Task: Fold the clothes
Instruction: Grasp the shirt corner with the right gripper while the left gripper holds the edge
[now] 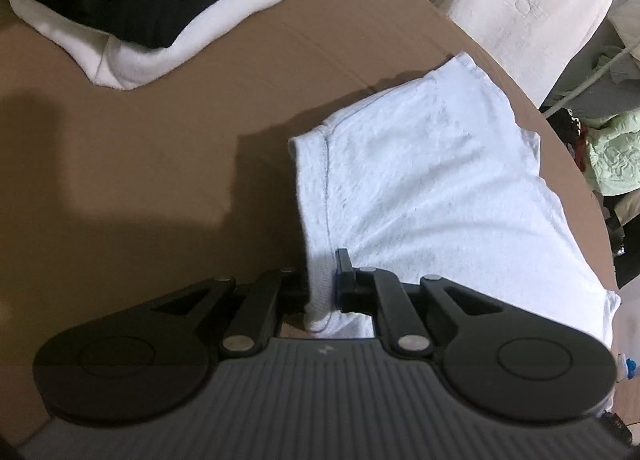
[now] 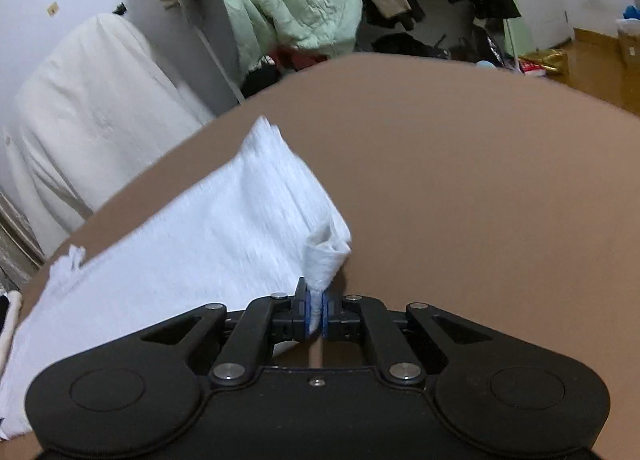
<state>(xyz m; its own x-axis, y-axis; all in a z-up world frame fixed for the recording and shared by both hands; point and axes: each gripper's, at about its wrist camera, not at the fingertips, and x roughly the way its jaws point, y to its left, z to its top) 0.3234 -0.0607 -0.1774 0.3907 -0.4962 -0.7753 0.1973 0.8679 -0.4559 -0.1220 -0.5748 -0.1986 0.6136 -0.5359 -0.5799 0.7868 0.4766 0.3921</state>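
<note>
While clamping a hemmed edge of the white garment (image 1: pixel 420 188), left gripper (image 1: pixel 320 292) pinching tight; right gripper (image 2: pixel 316 312) likewise nipping a bunched corner. Lying spread ahead on the brown table (image 2: pixel 460 180), folded stack (image 1: pixel 132 8) resting beyond.

The left tool (image 1: pixel 322 292) tilts steeply downward, its jaws pinched tight on a hemmed edge of the white garment (image 1: pixel 420 180). The right tool (image 2: pixel 316 312) angles down more gently, its blue-padded jaws clamped on a bunched corner of the same white cloth.
</note>
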